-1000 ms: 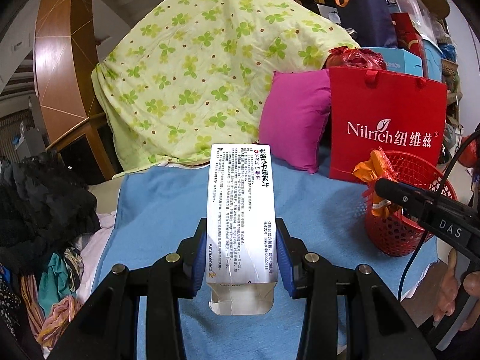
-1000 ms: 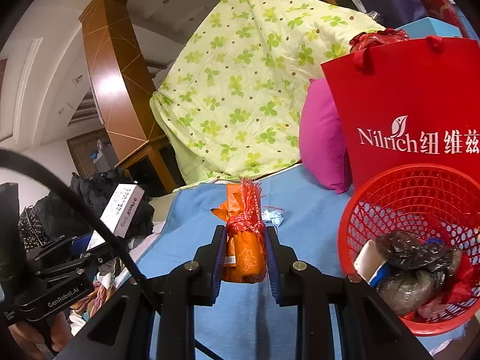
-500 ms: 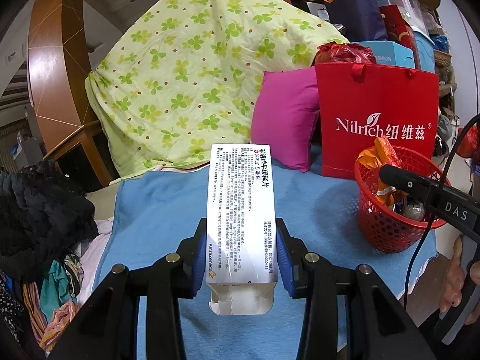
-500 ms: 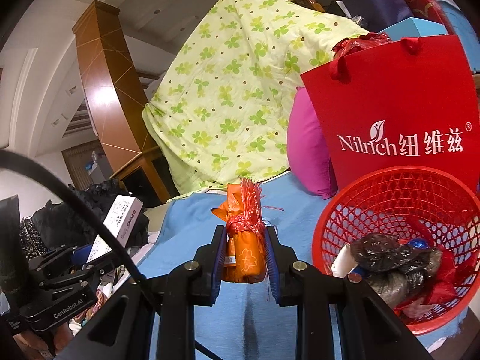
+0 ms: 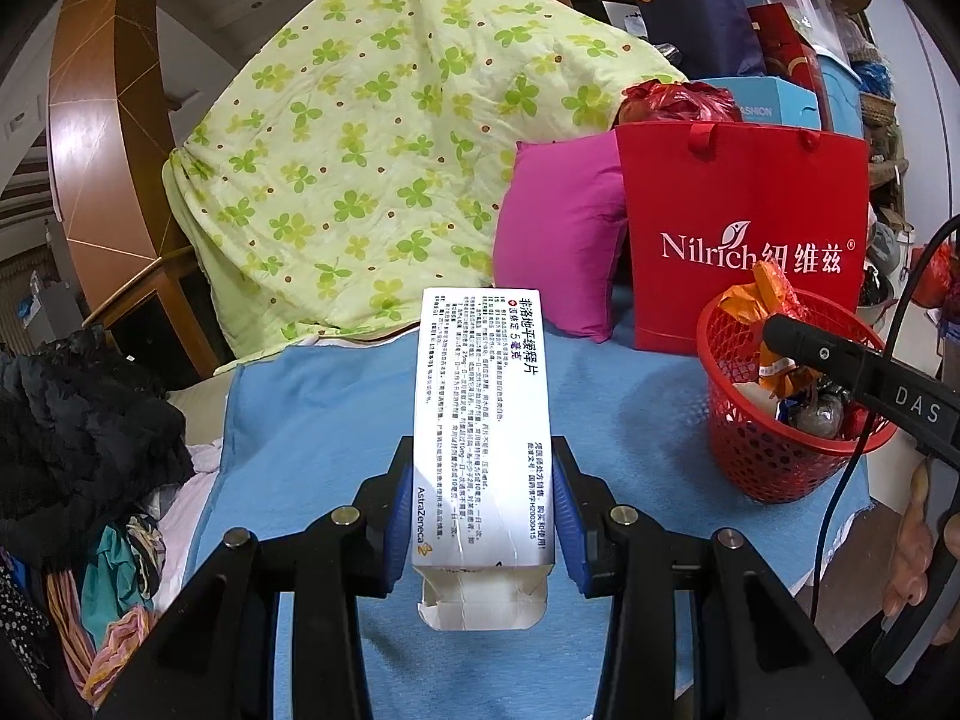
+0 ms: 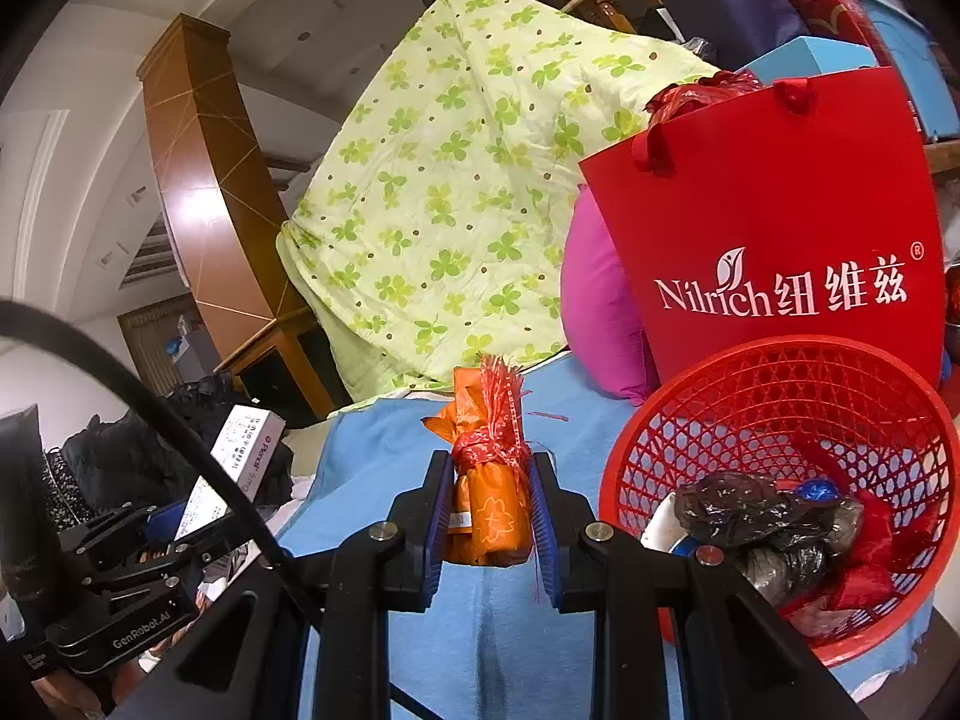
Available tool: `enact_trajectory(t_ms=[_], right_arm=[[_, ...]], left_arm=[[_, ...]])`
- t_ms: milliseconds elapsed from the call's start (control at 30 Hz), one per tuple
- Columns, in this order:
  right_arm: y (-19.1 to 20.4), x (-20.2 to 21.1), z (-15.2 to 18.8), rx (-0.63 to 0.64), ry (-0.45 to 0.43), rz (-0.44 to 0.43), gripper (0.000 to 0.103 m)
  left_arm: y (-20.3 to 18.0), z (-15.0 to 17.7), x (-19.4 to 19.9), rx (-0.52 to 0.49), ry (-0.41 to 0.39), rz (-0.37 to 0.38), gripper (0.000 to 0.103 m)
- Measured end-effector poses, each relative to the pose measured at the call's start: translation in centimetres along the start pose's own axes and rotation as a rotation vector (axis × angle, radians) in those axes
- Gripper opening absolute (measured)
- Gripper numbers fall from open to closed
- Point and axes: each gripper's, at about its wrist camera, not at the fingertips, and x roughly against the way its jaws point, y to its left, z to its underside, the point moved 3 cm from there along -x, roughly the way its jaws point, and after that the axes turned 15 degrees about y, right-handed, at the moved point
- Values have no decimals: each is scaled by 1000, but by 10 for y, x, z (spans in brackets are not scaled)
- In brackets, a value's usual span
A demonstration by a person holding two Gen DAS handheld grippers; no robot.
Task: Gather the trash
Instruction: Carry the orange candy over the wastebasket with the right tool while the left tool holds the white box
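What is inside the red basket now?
The red basket holds crumpled black bags, something white and red wrapping. What lies beneath them is covered.

The basket [image 5: 774, 456] stands on the cloth [image 5: 324, 420], right of it, bag [image 5: 744, 228] behind, pillow [image 5: 558, 252] leftward.

left gripper [image 5: 480, 516]: clamped on white medicine box [image 5: 480, 420]
red basket [image 5: 786, 414]: right, on blue cloth [image 5: 312, 420], holding trash

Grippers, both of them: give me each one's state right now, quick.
Left gripper: closed on the white medicine box.
Right gripper: closed on the orange wrapper bundle, beside the red basket.
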Motion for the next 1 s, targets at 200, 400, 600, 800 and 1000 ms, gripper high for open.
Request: enact_trajectory(t_ms=[200,400,600,800,1000], right_arm=[[-4,4,1,-12,-8,2,27],[-5,7,2,-19,-13,4,27],[-7,10,1,-29,-20,8,27],[-14,15,1,-47,-31,7,27],[-13,20,4,-57,-38,13,27]], left_arm=[[-4,-1,-1,-11,3,2,43],[-5,-2,-1,-12,2,4,43],[-9,-3,-1,-20,3,6,43],[-14,-4,1,-30,0,10,43],[-20,-4,1,-38,-1,11,43]])
